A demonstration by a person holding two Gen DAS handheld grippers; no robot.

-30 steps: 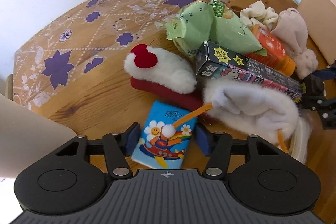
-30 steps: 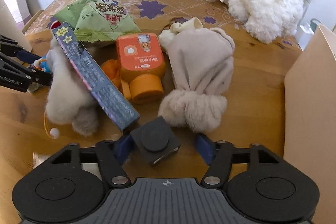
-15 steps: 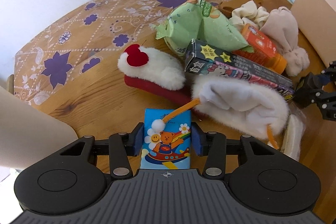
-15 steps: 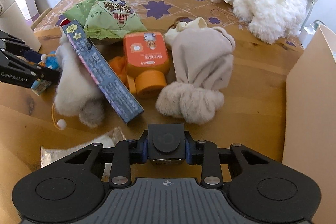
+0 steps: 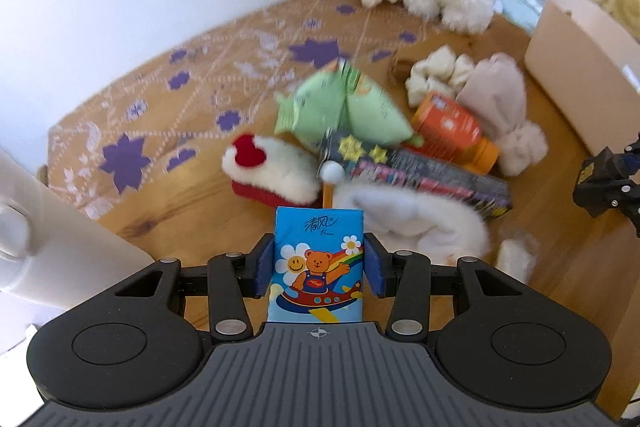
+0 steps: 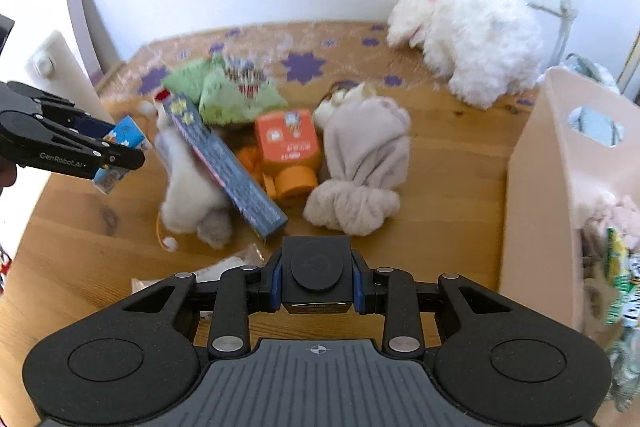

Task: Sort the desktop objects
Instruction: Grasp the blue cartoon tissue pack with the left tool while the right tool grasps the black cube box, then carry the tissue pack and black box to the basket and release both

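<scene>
Left jaws shut on blue tissue pack, held by both long sides, up off the bench. Soft, light, squashy; gentle squeeze enough. Right jaws shut on small black box, flat sides pinched. Hard, slick, probably heavier; firm hold needed. Beyond, mid-bench: fluffy slipper, dark long box, orange bottle. Bin at right edge.

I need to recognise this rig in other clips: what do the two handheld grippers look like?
Both grippers, left gripper and right gripper, are matte black, with a ribbed grey top plate, two round lobes, silver pivot screws and blue finger pads. White GenRobot.AI lettering marks the left one's side.
</scene>
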